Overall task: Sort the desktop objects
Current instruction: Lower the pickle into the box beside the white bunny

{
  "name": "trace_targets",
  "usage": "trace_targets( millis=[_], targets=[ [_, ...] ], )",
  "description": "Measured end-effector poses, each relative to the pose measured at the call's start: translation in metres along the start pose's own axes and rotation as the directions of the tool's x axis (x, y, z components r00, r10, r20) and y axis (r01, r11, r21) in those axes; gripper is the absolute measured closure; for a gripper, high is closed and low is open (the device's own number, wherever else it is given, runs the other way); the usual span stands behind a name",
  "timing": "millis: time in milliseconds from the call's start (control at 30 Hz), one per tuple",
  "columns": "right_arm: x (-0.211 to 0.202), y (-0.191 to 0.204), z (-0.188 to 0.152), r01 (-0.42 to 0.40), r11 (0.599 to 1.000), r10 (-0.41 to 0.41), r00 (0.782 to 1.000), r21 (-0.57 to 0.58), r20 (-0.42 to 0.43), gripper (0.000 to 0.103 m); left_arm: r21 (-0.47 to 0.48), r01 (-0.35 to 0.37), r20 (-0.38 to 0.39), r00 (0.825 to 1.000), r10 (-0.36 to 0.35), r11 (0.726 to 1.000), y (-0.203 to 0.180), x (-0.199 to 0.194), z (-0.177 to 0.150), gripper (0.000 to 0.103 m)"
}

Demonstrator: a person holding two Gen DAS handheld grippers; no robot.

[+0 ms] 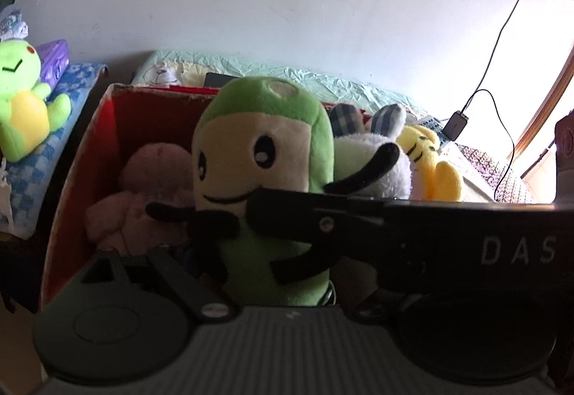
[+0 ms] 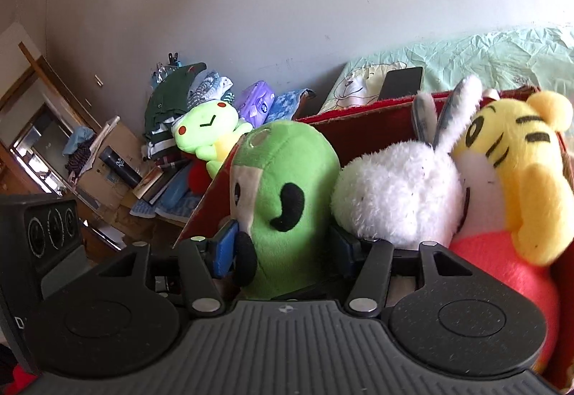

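A green plush with a cream face (image 1: 262, 158) (image 2: 287, 187) stands upright over an open red box (image 1: 107, 129) (image 2: 358, 122). My right gripper (image 2: 285, 248) is shut on it, blue pads (image 2: 226, 248) pressing its lower body from both sides. In the left wrist view the right gripper (image 1: 269, 239) reaches in from the right across the plush's front. My left gripper (image 1: 276, 258) is open just in front of the plush, and its right finger is hidden. Inside the box lie a pink plush (image 1: 150, 194), a white rabbit plush (image 1: 373, 162) (image 2: 398, 190) and a yellow tiger plush (image 1: 430, 158) (image 2: 513, 162).
A bright green frog plush (image 1: 25, 97) (image 2: 208, 129) sits left of the box, beside a purple tissue pack (image 2: 256, 103) and piled clothes (image 2: 172, 101). Behind the box is a bed with a mint sheet (image 1: 287, 72) and a black tablet (image 2: 401, 83). A cable with an adapter (image 1: 455, 124) hangs at the right.
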State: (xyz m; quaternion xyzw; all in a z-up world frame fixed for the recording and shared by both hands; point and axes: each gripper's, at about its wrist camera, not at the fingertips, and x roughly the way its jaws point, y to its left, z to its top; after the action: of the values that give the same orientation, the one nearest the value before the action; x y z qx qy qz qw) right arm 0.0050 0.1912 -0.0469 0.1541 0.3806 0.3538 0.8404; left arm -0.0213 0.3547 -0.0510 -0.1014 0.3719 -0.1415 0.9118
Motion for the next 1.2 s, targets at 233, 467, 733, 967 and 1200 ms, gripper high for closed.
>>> trace_targets(
  millis=[233, 467, 733, 967, 1200],
  targets=[
    [-0.003, -0.002, -0.004, -0.005, 1.0, 0.005, 1.0, 0.019, 0.014, 0.046, 0.01, 0.001, -0.007, 1.0, -0.001, 1.0, 0.0, 0.002, -0.001, 0.015],
    [-0.007, -0.005, -0.007, -0.015, 0.999, 0.014, 0.999, 0.038, 0.038, 0.045, 0.018, -0.026, -0.014, 1.0, 0.027, 0.999, -0.004, 0.004, -0.001, 0.014],
    [-0.011, -0.011, -0.009, -0.034, 0.998, 0.031, 0.998, 0.058, 0.051, 0.043, 0.047, -0.072, -0.048, 0.996, 0.075, 0.996, -0.015, 0.008, 0.005, 0.01],
    [-0.017, -0.012, -0.01, -0.043, 0.998, 0.04, 0.998, 0.052, 0.054, 0.042, 0.052, -0.108, -0.053, 0.992, 0.111, 0.993, -0.022, 0.008, 0.006, 0.008],
    [-0.018, -0.016, -0.011, -0.059, 0.996, 0.056, 0.997, 0.06, 0.052, 0.041, 0.06, -0.133, -0.062, 0.989, 0.137, 0.989, -0.027, 0.01, 0.006, 0.007]
  ],
)
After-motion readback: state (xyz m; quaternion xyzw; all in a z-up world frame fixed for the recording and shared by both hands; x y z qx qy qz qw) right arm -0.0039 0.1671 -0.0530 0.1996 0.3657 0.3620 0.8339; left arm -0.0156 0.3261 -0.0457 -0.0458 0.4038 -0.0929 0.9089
